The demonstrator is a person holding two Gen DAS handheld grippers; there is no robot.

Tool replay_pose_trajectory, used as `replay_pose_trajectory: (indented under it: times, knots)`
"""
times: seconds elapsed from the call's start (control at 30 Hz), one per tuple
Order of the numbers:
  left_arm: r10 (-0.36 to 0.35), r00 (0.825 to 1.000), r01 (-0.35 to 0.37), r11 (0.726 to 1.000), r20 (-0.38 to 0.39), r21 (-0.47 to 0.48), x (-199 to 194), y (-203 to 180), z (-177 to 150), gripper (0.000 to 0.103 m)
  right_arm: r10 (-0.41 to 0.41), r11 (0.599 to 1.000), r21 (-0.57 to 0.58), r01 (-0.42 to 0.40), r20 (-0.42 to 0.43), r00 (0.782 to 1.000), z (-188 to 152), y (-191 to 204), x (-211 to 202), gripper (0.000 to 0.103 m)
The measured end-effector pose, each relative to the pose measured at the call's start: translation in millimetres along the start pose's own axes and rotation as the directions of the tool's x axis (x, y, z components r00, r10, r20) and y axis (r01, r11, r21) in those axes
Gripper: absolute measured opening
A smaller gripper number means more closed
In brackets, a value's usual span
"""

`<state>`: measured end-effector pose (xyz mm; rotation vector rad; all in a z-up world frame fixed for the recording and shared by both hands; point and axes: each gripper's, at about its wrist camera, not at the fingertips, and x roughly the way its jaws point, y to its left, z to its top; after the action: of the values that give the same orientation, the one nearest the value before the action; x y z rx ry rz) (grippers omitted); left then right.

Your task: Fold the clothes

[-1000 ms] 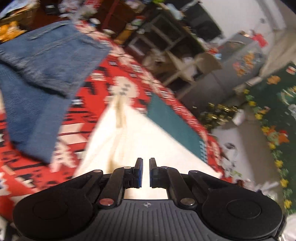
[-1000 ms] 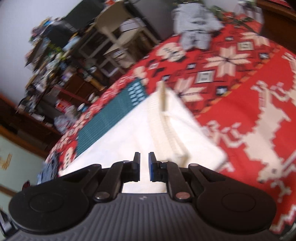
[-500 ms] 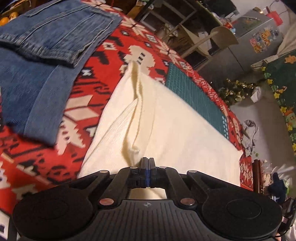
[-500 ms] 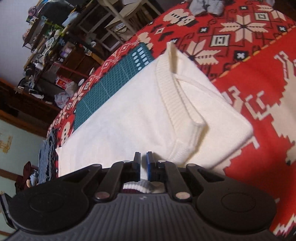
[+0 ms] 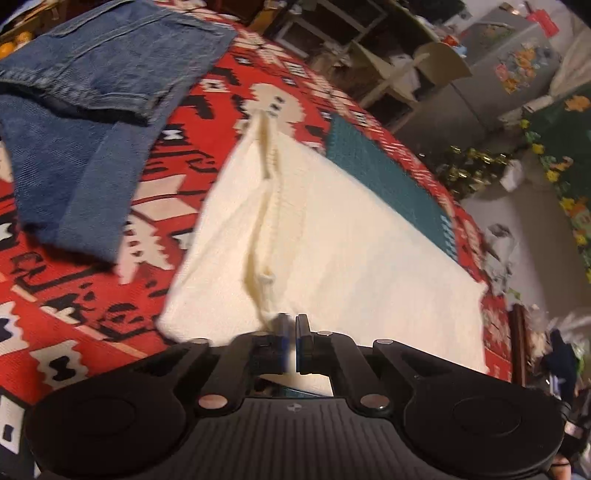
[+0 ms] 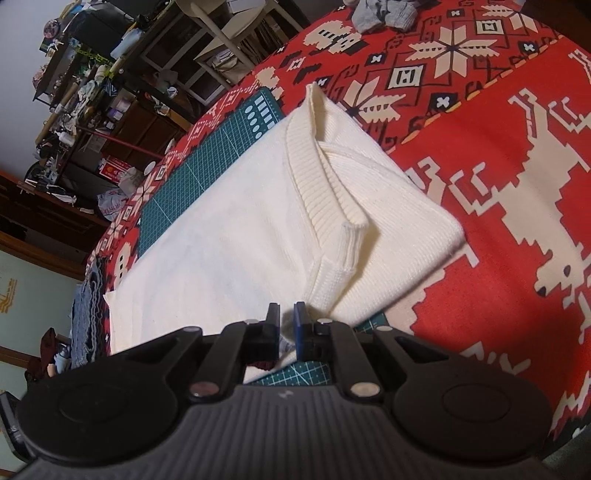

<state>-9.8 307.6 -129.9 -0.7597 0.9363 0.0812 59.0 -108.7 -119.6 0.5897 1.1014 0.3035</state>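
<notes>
Left wrist view: one white sweater [image 5: 332, 240] spread on the red patterned blanket [image 5: 74, 306], partly over one green cutting mat [image 5: 384, 177]. One pair of jeans [image 5: 85, 110] folded at upper left, just beside the sweater, apart from it. Left gripper [image 5: 291, 334] at the sweater's near edge, jaws nearly together with white knit between the pads, pinching the fabric; a raised ridge of cloth running from the pads up toward the far corner. Compared with half a second back: more blur, ridge lifted higher, jaws showing a narrow gap instead of fully pressed.

Right wrist view: same one sweater [image 6: 258, 221], ribbed collar [image 6: 325, 192] facing up, folded edge toward the right. Same mat [image 6: 207, 155] showing beyond the sweater and again under the near edge. One grey garment [image 6: 384, 13] bunched at the far end of the blanket [image 6: 517, 184]. Right gripper [image 6: 286, 325] at the near hem, jaws narrowly apart, clamped on a thin fold of white knit. Against the earlier frame: sweater slightly nearer and lower in view, grip unchanged.
</notes>
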Motion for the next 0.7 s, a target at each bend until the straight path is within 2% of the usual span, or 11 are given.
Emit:
replay_pose_trajectory:
  times: [0.23, 0.4, 0.7]
  knots:
    - [-0.077, 0.997, 0.077, 0.996, 0.007, 0.042, -4, -11, -3, 0.004, 0.006, 1.000, 0.007, -0.006, 0.003, 1.000, 1, -1, -1, 0.012]
    - [-0.039, 0.998, 0.041, 0.998, -0.043, 0.056, 11, -12, -3, 0.003, 0.013, 1.000, 0.018, -0.013, 0.004, 1.000, 2, -2, -1, 0.013]
    - [-0.035, 0.998, 0.038, 0.997, -0.058, 0.063, 6, -12, -9, 0.004, 0.026, 0.998, 0.050, -0.029, 0.044, 0.999, 4, -6, -9, 0.014]
